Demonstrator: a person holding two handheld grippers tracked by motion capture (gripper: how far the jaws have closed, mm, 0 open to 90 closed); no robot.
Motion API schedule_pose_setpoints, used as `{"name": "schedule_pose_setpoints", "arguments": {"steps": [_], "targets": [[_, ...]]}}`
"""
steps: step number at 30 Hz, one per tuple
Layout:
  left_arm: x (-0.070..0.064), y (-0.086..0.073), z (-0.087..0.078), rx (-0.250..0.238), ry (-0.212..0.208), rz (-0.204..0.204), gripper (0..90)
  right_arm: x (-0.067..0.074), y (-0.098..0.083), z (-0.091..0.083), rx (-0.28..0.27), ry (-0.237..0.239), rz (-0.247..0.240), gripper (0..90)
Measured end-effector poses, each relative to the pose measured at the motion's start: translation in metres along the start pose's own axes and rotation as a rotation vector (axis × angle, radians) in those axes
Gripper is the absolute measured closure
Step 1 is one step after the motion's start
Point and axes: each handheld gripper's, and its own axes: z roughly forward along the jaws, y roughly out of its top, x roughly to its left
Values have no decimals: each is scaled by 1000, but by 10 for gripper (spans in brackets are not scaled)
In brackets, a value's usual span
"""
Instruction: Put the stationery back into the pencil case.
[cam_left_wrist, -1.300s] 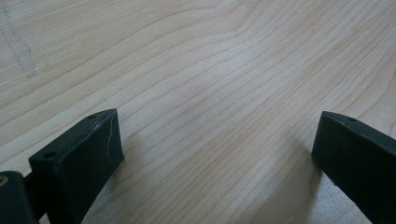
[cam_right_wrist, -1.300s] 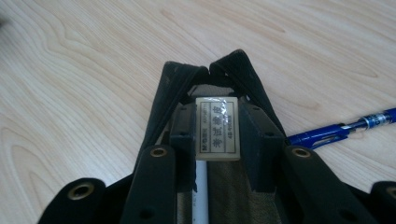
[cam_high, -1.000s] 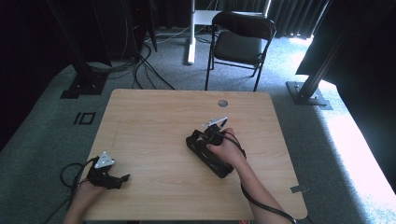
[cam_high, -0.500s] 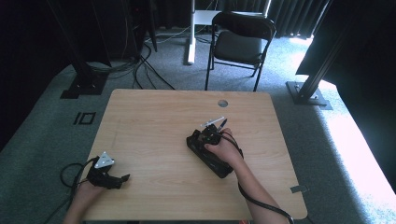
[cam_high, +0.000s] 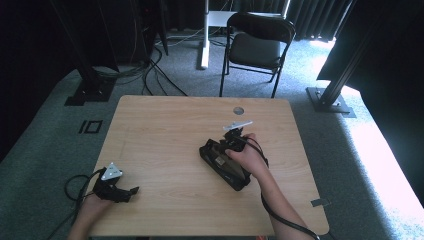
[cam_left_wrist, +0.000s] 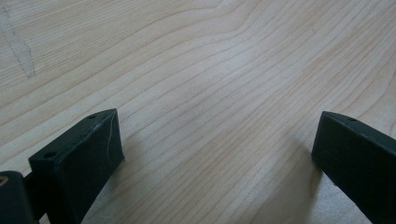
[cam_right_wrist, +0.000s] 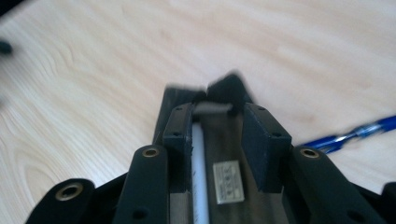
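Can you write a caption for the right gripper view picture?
Right gripper over a dark case holding a white pen, blue pen on table.

Recording lab – dark curtains (cam_high: 320, 20), rig stands (cam_high: 332, 100), floor cables (cam_high: 150, 70).

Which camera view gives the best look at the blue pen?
The right gripper view: the blue pen lies on the table right of that gripper's jaws, its barrel clearly visible though slightly blurred. In the high view the person's right hand and the black case sit about there, and I cannot make it out. The left gripper view looks at bare wood.
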Motion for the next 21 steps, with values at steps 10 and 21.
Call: {"name": "schedule_pose_setpoints", "arguments": {"steps": [10,21], "targets": [[0,0,0,0,0,0,21,-33,7,-13,-81,-114,79,621],[0,0,0,0,0,0,21,-71,-2,16,-47,-231,203,597]]}}
